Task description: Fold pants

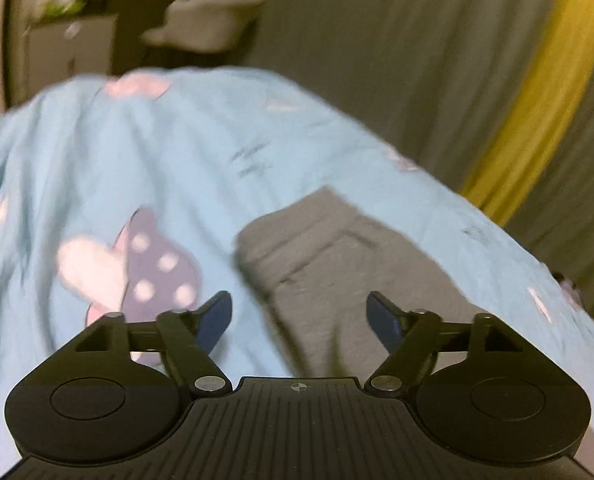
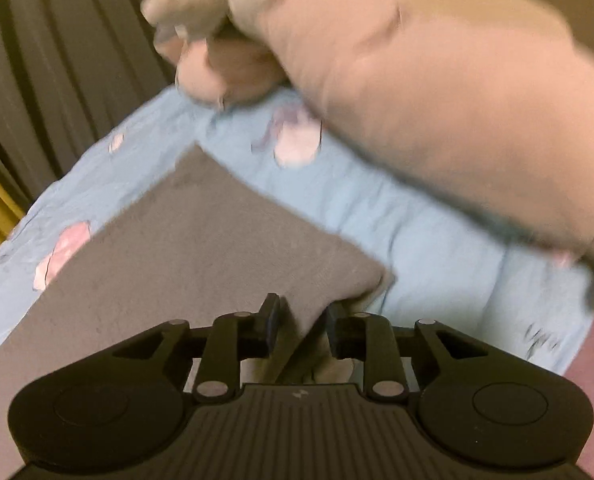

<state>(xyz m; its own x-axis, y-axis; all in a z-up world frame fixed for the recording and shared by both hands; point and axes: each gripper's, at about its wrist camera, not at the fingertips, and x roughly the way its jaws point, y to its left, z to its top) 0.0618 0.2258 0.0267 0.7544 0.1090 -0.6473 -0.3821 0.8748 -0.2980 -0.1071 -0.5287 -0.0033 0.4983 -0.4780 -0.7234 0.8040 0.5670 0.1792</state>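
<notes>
The grey pants point(image 1: 337, 264) lie on a light blue bed sheet point(image 1: 177, 168) with pink and purple prints. In the left wrist view my left gripper point(image 1: 299, 312) is open and empty, hovering just above the pants' near part. In the right wrist view the pants point(image 2: 201, 240) spread flat to the left, and my right gripper point(image 2: 303, 320) is shut on a bunched corner of the grey fabric. A bare arm and fist point(image 2: 417, 112) cross above the sheet point(image 2: 437, 240) in that view. Both views are motion-blurred.
Grey curtains point(image 1: 397, 60) with a yellow stripe point(image 1: 545, 96) hang behind the bed. A cluttered shelf or desk point(image 1: 157, 8) stands at the far left. The bed's edge runs along the curtains point(image 2: 57, 72).
</notes>
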